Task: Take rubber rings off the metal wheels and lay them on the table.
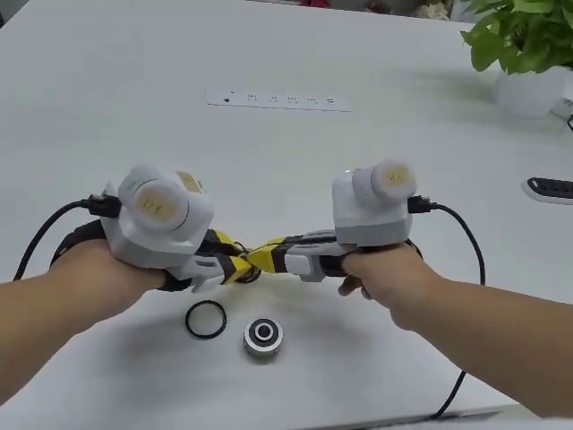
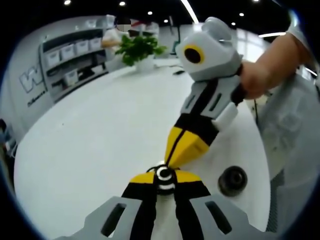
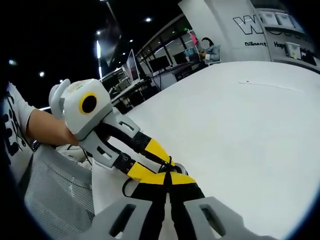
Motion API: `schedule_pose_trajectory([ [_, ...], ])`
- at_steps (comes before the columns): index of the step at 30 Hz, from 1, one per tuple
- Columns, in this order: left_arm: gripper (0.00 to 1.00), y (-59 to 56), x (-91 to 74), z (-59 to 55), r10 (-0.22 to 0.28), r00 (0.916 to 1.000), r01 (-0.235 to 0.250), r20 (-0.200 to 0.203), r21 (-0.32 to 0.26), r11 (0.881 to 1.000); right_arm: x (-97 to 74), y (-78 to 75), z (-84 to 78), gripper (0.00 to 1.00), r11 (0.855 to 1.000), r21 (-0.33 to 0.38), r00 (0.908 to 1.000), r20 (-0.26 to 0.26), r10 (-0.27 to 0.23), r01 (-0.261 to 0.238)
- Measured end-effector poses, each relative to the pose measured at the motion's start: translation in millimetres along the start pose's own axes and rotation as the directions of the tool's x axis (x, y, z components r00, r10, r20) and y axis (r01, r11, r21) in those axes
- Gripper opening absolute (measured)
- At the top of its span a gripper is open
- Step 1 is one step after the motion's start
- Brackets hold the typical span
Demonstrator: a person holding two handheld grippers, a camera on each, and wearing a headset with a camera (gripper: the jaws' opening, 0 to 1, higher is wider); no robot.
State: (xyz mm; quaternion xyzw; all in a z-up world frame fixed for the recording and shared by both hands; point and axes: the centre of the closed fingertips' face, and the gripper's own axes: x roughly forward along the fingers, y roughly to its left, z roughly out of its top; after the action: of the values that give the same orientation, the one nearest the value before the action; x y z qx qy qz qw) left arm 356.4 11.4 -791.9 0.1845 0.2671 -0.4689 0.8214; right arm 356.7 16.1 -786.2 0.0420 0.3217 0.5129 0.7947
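My left gripper [image 2: 164, 176] is shut on a small metal wheel [image 2: 163, 173] with a black rubber ring round it, held above the table. My right gripper [image 2: 169, 159] comes in from the upper right with its yellow jaws closed to a point on the top edge of that wheel, pinching its rubber ring. In the head view both grippers [image 1: 235, 267] [image 1: 257, 260] meet tip to tip in the middle. A loose black rubber ring [image 1: 206, 320] lies flat on the table below them. Beside it stands a second metal wheel [image 1: 263, 337] [image 2: 232, 180].
The white table [image 1: 295, 170] has a socket strip [image 1: 277, 99] set in at the back. A potted plant [image 1: 526, 49] stands at the far right, with a black power strip [image 1: 550, 188] in front of it. Cables trail from both grippers.
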Motion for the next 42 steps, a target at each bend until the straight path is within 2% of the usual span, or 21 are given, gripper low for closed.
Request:
schedule_pose_trajectory([
  [3, 0.13, -0.2, 0.0, -0.2, -0.002, 1.0000, 0.002, 0.008, 0.022, 1.000, -1.3, -1.7, 0.3, 0.00, 1.000, 0.010, 1.0000, 0.003, -0.002, 0.002],
  [14, 0.14, -0.1, -2.8, 0.0, -0.031, 0.9994, 0.031, 0.013, 0.000, 1.000, -3.1, -1.7, 3.1, 0.00, 0.999, 0.036, 0.9998, 0.019, 0.003, -0.003],
  [18, 0.16, -3.1, -5.5, 0.5, -0.043, 0.9990, 0.043, 0.011, 0.014, 0.999, -4.1, -2.0, 4.6, 0.00, 0.999, 0.043, 0.9996, 0.027, 0.004, -0.005],
  [22, 0.19, -5.8, -10.7, 3.8, -0.053, 0.9983, 0.053, 0.024, 0.013, 0.999, -5.8, -1.4, 7.4, 0.00, 0.999, 0.047, 0.9993, 0.038, 0.002, -0.004],
  [31, 0.23, -3.9, -22.7, 7.0, -0.054, 0.9973, 0.054, 0.050, 0.013, 0.998, -8.2, 2.7, 13.5, 0.00, 0.999, 0.050, 0.9982, 0.060, 0.007, -0.010],
  [42, 0.31, -3.7, -40.4, 15.1, -0.050, 0.9944, 0.049, 0.093, 0.014, 0.999, -11.8, 9.5, 20.8, 0.00, 0.998, 0.060, 0.9958, 0.088, 0.026, -0.031],
])
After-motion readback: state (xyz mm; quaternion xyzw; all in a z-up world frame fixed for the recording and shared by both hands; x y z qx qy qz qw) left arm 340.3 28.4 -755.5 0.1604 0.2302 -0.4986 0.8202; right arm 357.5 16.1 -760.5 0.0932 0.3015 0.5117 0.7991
